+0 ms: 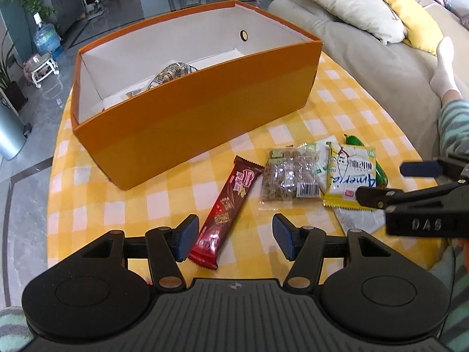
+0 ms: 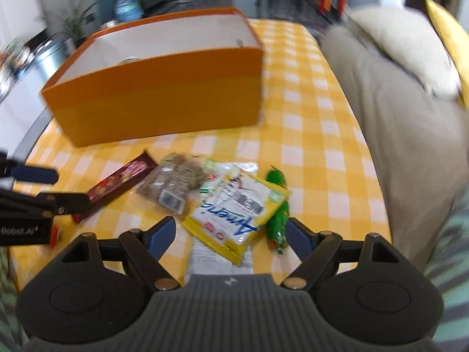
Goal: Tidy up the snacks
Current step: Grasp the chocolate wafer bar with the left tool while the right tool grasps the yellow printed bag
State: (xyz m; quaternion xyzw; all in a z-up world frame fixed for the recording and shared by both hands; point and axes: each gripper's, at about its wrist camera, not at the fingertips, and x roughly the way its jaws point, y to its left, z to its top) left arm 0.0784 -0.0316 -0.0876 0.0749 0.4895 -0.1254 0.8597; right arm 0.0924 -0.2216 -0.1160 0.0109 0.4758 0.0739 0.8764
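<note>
Right now your left hand-held gripper (image 1: 233, 236) is spread wide w/ nothing in it, low over the tabletop (image 1: 337, 111), the near end of the red wafer bar (image 1: 225, 208) between its pads. Your right hand-held gripper (image 2: 231, 234) also gapes wide, empty, straddling the yellow snack pack (image 2: 237, 214); green pack (image 2: 278, 214) just beside its right pad. Clear nut bag (image 1: 288, 182) sits btwn bar and yellow pack. Orange box (image 1: 205, 111) stands behind them, one packet inside.

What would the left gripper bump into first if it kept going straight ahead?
Probably the red chocolate bar, whose near end lies between the open left gripper fingers. Past it stands the orange box. Height above the table is unclear.
</note>
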